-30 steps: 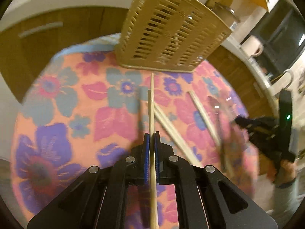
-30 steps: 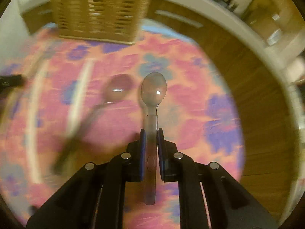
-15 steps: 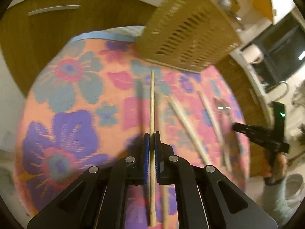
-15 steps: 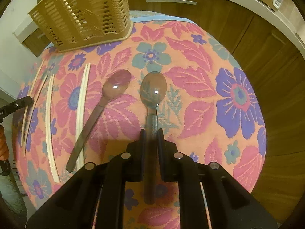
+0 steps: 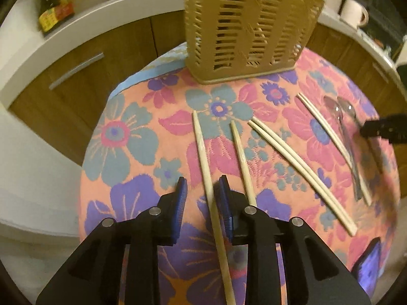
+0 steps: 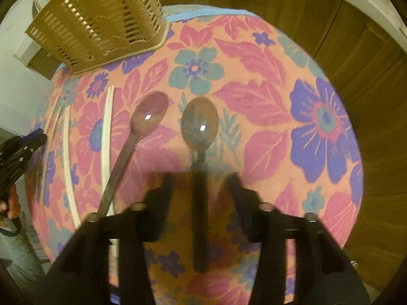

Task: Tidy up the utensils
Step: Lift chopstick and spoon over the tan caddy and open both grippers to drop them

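Left wrist view: a tan slotted basket (image 5: 250, 25) stands at the far edge of the floral tablecloth (image 5: 122, 137); what it holds cannot be made out through the slots. The left gripper (image 5: 201, 185) points down at the cloth with its jaws opening, and a chopstick (image 5: 203, 157) lies between the blue pads, close to the right one, resting on the cloth rather than pinched. Just to its right lies a second chopstick (image 5: 241, 160), then a touching pair (image 5: 300, 175), then another stick (image 5: 333, 142) beside two spoons (image 5: 342, 117) near the right gripper (image 5: 381, 129). Wooden cabinet doors (image 5: 76, 76) under a white counter (image 5: 76, 23) curve behind the table.

Right wrist view: the basket (image 6: 101, 23) sits at the upper left. The right gripper (image 6: 202, 178), blurred, has its jaws opening, standing clear on both sides of a spoon's (image 6: 199, 124) handle, which lies flat on the tablecloth (image 6: 267, 101). A second spoon (image 6: 142, 127) lies to the left, angled, then pale chopsticks (image 6: 108, 132). The left gripper (image 6: 30, 139) shows at the left edge.
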`<action>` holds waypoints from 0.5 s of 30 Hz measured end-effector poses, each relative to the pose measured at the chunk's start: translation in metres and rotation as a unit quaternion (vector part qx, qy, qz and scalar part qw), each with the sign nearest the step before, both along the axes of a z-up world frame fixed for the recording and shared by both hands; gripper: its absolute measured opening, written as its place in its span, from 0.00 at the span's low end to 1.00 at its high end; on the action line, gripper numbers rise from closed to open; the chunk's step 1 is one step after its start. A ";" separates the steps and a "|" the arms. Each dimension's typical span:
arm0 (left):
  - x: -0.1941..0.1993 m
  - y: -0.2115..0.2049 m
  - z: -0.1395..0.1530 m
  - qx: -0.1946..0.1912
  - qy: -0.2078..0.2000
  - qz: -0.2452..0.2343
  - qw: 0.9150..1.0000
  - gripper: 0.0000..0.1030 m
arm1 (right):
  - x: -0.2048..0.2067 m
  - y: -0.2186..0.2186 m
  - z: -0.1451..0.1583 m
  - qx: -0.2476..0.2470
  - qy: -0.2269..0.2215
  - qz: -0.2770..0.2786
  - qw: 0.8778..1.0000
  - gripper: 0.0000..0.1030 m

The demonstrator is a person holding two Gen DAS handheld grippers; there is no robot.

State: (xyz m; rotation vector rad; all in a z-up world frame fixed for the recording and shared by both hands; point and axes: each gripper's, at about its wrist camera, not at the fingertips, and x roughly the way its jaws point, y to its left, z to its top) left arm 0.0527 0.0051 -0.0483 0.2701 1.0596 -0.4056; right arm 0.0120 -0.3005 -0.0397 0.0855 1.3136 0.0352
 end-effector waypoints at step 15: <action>0.004 -0.015 0.061 -0.104 -0.083 -0.022 0.991 0.03 | 0.013 0.055 0.068 -0.015 -0.108 0.082 0.991 0.10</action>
